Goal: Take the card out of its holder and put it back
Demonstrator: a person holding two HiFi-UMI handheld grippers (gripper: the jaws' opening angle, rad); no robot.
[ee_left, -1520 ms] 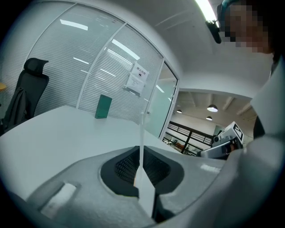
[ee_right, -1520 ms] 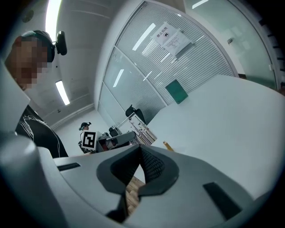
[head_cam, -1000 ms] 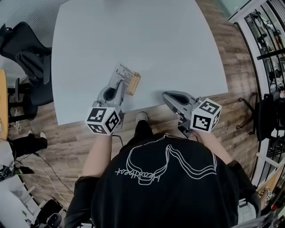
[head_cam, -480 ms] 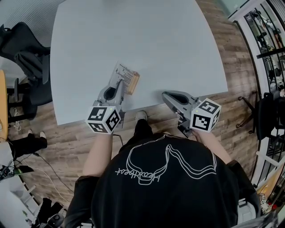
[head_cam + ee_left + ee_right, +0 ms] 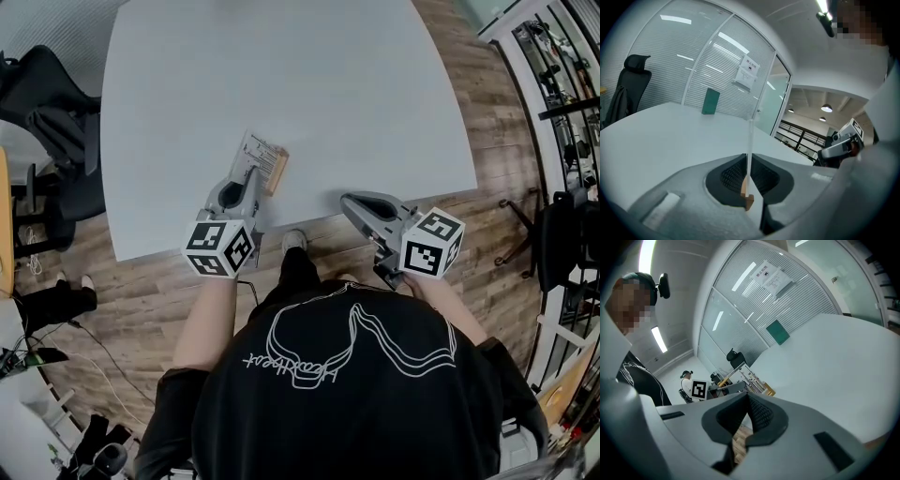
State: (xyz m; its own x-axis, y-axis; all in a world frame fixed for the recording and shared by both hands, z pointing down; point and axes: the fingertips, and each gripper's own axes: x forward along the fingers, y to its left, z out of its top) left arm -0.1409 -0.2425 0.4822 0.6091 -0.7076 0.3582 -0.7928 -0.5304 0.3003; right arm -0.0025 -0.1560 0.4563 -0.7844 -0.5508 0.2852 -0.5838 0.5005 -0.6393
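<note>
A printed card [image 5: 259, 154] in a wooden holder [image 5: 279, 173] sits near the front edge of the white table [image 5: 309, 84]. My left gripper [image 5: 246, 190] reaches it from the front and is shut on the card. In the left gripper view the card [image 5: 750, 140] runs edge-on between the jaws of the left gripper [image 5: 747, 159], with the wooden holder [image 5: 747, 199] at its foot. My right gripper [image 5: 354, 205] hovers at the table's front edge, well to the right of the card. In its own view the right gripper [image 5: 746, 397] is shut with nothing in it.
A black office chair [image 5: 47, 103] stands left of the table. Metal shelving [image 5: 562, 103] lines the right side. Wood floor [image 5: 141, 291] shows below the table's front edge. A green rectangle [image 5: 710, 101] shows at the glass wall beyond the table.
The left gripper and the card have drifted very slightly to the left. The right gripper has stayed put.
</note>
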